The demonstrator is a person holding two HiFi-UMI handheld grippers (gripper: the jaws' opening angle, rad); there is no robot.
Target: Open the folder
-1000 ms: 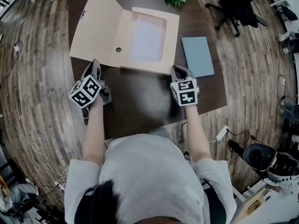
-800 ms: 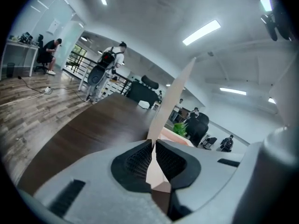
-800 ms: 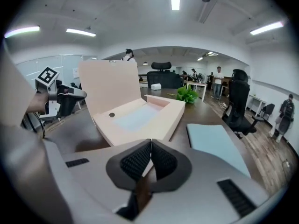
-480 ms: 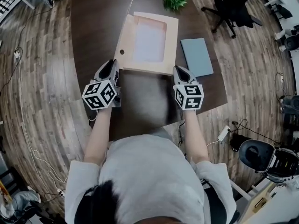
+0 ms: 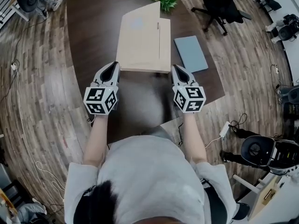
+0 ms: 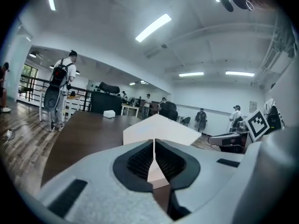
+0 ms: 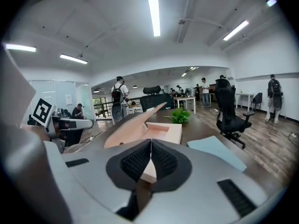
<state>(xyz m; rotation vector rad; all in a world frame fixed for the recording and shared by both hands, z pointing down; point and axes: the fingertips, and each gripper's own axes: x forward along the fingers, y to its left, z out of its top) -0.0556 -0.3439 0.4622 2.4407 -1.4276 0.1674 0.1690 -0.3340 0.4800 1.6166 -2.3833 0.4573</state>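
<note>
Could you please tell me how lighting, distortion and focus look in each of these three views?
Head view: fisheye curves the floor planks and the table edges; a pale sheen lies on its dark top. Left gripper view: black vignetted corners, ceiling lights blown out, the left gripper body soft up close. Right gripper view: the same vignette and glare; the folder is fairly sharp.
</note>
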